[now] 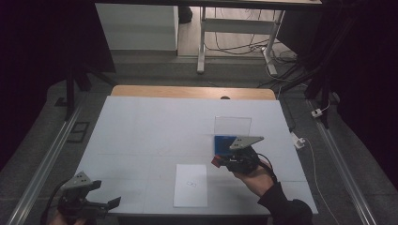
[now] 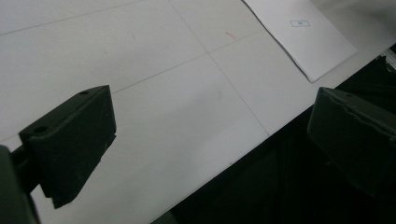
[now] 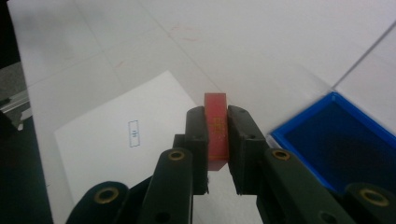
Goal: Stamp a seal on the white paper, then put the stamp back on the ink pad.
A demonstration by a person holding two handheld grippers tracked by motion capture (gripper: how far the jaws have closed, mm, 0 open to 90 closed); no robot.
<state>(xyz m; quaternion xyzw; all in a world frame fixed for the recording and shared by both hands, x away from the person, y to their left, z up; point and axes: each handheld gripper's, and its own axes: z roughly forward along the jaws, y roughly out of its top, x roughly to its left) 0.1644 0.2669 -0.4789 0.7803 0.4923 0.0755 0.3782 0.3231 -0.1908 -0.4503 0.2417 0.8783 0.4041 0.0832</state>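
The right claw (image 3: 217, 140) is clenched on a small red rectangular stamp block (image 3: 216, 133), held between the blue ink pad tray (image 3: 341, 147) and the white paper sheet (image 3: 116, 140). It seems inked already; next it must go over the sheet's small printed box (image 3: 133, 134) and press down. The left claw (image 2: 205, 140) rests released at the bench (image 2: 154, 60) edge, far from the sheet.

one red block (image 3: 216, 130), one blue ink pad (image 3: 343, 144), one paper sheet (image 1: 191, 185), two grippers.
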